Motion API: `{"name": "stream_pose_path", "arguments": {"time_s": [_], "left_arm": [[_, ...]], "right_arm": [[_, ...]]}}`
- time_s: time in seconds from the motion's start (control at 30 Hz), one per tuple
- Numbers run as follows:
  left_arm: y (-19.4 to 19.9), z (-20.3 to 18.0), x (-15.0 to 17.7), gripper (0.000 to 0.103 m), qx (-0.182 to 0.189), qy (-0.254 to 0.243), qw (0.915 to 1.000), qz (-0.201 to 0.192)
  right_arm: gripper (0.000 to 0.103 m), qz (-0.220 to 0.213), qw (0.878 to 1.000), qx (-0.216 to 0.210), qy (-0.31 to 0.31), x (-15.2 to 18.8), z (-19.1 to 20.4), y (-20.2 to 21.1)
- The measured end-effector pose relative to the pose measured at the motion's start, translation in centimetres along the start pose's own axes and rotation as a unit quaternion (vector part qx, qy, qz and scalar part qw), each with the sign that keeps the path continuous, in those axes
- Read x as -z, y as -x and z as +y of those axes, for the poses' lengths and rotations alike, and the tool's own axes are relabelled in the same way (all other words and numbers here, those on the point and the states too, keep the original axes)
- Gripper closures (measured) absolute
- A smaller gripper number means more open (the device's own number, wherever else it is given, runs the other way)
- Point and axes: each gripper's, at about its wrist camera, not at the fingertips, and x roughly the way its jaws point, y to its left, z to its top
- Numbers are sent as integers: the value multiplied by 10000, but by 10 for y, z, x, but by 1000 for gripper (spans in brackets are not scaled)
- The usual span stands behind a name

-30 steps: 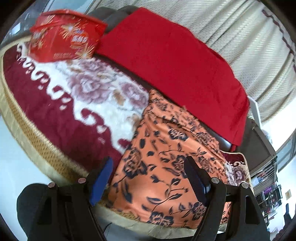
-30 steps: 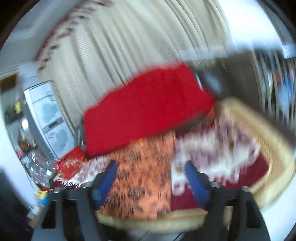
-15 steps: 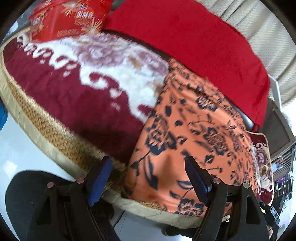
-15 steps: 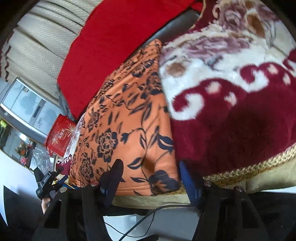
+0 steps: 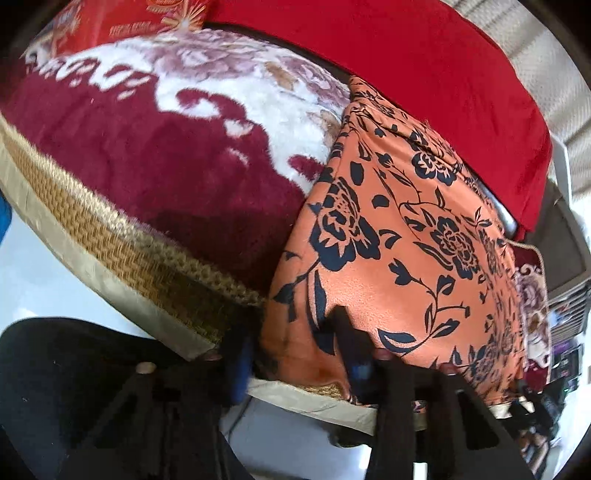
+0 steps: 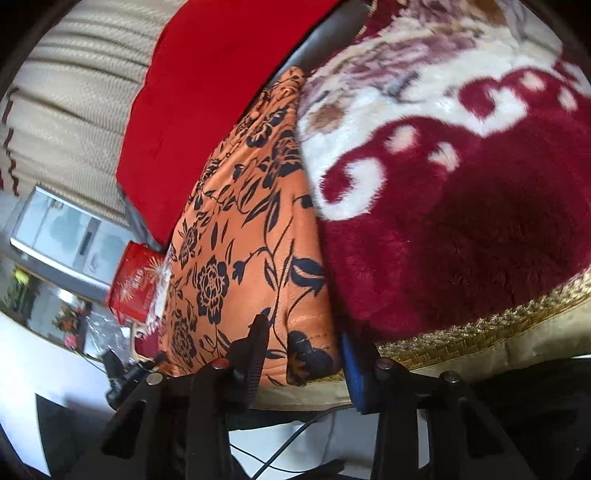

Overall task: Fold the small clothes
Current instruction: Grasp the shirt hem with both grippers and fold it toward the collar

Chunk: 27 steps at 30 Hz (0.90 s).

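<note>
An orange garment with a dark floral print (image 5: 406, 229) lies flat on a plush maroon-and-white blanket (image 5: 177, 147), its near hem at the blanket's front edge. My left gripper (image 5: 295, 354) has its fingers around the garment's near left corner, one finger on top of the cloth, jaws partly closed. In the right wrist view the same garment (image 6: 240, 240) runs away from me. My right gripper (image 6: 303, 354) straddles its near right corner with the fingers close on either side of the cloth.
A red cloth (image 5: 388, 66) covers the backrest behind the blanket. A red printed box (image 5: 122, 22) sits at the far left; it also shows in the right wrist view (image 6: 135, 284). The blanket's gold woven border (image 5: 122, 251) marks the front edge. A cable (image 6: 295, 443) hangs below.
Both grippers have moved down and in to the garment's near corners. Their jaws have narrowed around the hem. The garment itself has not moved.
</note>
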Motion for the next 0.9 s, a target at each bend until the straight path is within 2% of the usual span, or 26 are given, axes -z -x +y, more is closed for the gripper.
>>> {"name": "stream_pose_path", "arguments": {"time_s": [0.03, 0.07, 0.1, 0.17, 0.2, 0.33, 0.43, 0.53, 0.67, 0.73, 0.8, 0.9], "left_arm": [[2, 1, 1, 78, -9, -20, 10000, -3], [4, 1, 1, 90, 52, -54, 10000, 10], [7, -1, 2, 92, 201, -96, 9998, 20], [15, -7, 2, 92, 167, -209, 9996, -84], [23, -12, 2, 93, 191, -292, 9992, -188], [37, -19, -5, 93, 343, -362, 9977, -463], [19, -7, -6, 93, 267, -93, 9991, -313], [4, 2, -3, 87, 141, 165, 9997, -139], [12, 3, -1, 87, 375, 177, 9988, -266], [8, 6, -2, 89, 339, 184, 9991, -169], [3, 7, -4, 93, 331, 278, 9990, -84], [20, 0, -6, 94, 415, 221, 9985, -272]], "right_arm": [[64, 18, 10000, -16, -31, 0, -1, 0], [64, 29, 10000, -21, -68, -1, -1, -1], [67, 42, 9999, -30, -145, -1, -4, -1], [81, 54, 9991, -67, -404, -2, -10, -2], [92, 67, 9986, -111, -515, -2, -12, 0], [93, -121, 9990, -225, -366, -1, 2, 18], [93, -159, 9985, -234, -479, -3, -2, 18], [90, 98, 9965, -361, -754, 0, -15, 5], [90, -41, 9957, -493, -783, 2, -12, 11], [90, -143, 9964, -463, -700, 0, -10, 16], [92, -50, 9967, -306, -746, -2, -17, 11], [93, -6, 9958, -328, -856, -1, -21, 10]]}}
